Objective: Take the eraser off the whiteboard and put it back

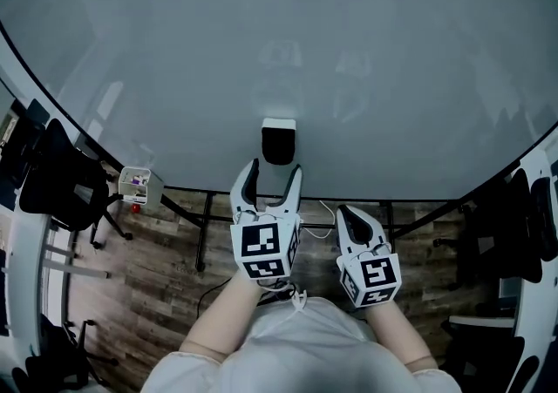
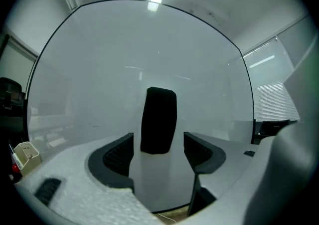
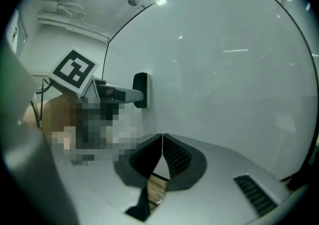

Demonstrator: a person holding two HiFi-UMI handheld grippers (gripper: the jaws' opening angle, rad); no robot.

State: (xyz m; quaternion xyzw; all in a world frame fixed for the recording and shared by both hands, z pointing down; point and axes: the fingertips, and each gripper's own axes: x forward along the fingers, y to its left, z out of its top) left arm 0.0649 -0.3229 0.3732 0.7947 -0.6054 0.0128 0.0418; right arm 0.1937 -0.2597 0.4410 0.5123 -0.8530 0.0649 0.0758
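Seems the left gripper [image 1: 275,178] is gaping wide on nothing and the right gripper [image 1: 346,213] is pinching shut, empty. The black block eraser [image 1: 278,143] is sitting on the glossy whiteboard [image 1: 261,34], so I'd be backing straight off.

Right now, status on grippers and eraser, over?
Left gripper open, jaws flanking eraser, no contact. Right gripper shut, empty. The eraser sits on whiteboard; nothing in the way.

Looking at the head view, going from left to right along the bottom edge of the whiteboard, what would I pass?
Black chair → small white box → left gripper → right gripper → second black chair.
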